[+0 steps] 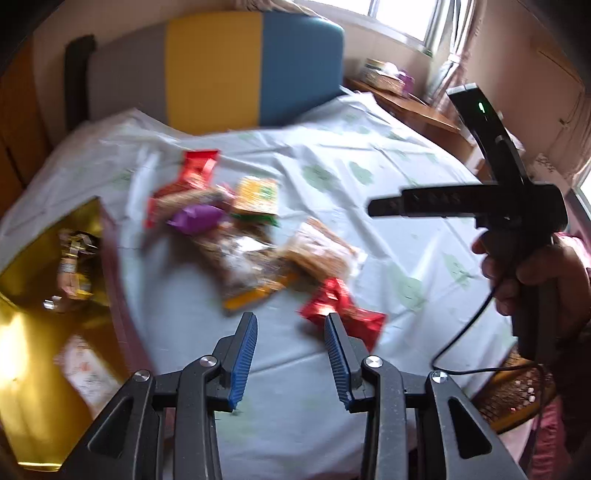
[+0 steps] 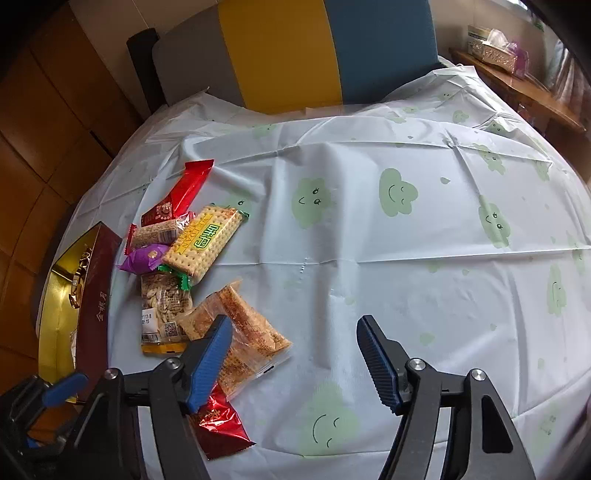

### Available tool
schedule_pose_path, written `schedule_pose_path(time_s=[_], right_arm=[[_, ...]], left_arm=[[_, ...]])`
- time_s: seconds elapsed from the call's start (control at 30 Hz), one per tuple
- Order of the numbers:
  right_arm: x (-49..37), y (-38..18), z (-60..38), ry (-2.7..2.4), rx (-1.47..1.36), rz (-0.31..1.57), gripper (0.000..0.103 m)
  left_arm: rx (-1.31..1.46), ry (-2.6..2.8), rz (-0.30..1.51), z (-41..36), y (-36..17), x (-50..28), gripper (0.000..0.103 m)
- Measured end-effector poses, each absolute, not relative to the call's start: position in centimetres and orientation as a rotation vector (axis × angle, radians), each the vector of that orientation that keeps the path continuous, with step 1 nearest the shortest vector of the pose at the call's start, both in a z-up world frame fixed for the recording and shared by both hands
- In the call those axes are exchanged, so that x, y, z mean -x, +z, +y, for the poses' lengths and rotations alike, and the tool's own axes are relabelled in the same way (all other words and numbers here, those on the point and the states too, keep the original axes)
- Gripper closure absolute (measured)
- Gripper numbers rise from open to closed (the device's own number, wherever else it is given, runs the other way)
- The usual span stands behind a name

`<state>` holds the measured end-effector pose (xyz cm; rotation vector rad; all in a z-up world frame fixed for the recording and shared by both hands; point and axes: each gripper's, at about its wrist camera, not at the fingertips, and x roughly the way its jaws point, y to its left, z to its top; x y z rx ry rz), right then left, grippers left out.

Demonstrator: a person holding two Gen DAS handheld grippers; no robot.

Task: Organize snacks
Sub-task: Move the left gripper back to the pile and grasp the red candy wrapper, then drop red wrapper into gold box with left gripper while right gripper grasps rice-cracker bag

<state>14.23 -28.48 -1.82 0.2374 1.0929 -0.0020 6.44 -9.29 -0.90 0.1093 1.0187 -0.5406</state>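
Snacks (image 2: 192, 266) lie in a pile on the worktop (image 2: 369, 229), next to a gold box (image 2: 59, 295). Left gripper (image 1: 290, 332) fingers are apart and hold nothing. Right gripper (image 2: 293, 336) fingers are wide and empty too.

Daylit window (image 1: 402, 14), grey-yellow-blue headboard (image 2: 317, 51), wooden side table (image 2: 517, 85), brown tiled floor (image 2: 48, 140).
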Motion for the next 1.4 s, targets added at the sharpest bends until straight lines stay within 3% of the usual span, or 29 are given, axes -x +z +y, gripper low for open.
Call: schedule_pose_path(time_s=[0.17, 0.23, 0.27, 0.4, 0.63, 0.67, 0.7, 0.73, 0.8, 1.07, 1.4], right_arm=[[-14.0, -1.1, -28.5, 0.012, -0.25, 1.068, 0.028], [-14.0, -0.9, -28.6, 0.011, -0.255, 1.064, 0.027], [-14.0, -0.9, -28.7, 0.011, -0.258, 1.062, 0.027], [-14.0, -0.6, -28.9, 0.015, -0.275, 1.048, 0.025], [-14.0, -0.5, -28.7, 0.004, -0.245, 1.038, 0.024], [-14.0, -0.5, -28.7, 0.002, -0.238, 1.038, 0.024], [-14.1, -0.5, -28.7, 0.0, -0.235, 1.039, 0.024], [-14.1, -0.6, -28.8, -0.002, -0.235, 1.042, 0.024], [-14.2, -0.8, -28.8, -0.004, -0.234, 1.05, 0.024], [-14.5, -2.2, -27.7, 0.05, -0.211, 1.105, 0.024], [-15.3, -4.5, -23.0, 0.234, -0.071, 1.131, 0.02]], left_arm=[[-0.005, -0.584, 1.157, -11.9, -3.8, -7.4, 0.062], [0.097, -0.578, 1.224, -11.9, -5.1, -8.1, 0.042], [0.147, -0.572, 1.253, -12.0, -5.8, -8.3, 0.038], [0.176, -0.517, 1.253, -13.1, -6.7, -8.5, 0.037], [0.112, -0.449, 1.211, -15.4, -7.7, -9.1, 0.039], [0.085, -0.441, 1.199, -15.5, -7.7, -9.1, 0.043], [0.051, -0.425, 1.187, -15.6, -7.7, -8.8, 0.057], [0.013, -0.414, 1.176, -15.7, -7.8, -8.7, 0.062], [-0.005, -0.462, 1.167, -15.4, -7.8, -8.4, 0.064], [-0.171, -0.529, 1.078, -12.2, -7.5, -5.7, 0.065], [-0.083, -0.548, 1.053, -10.4, -8.4, -5.5, 0.064]])
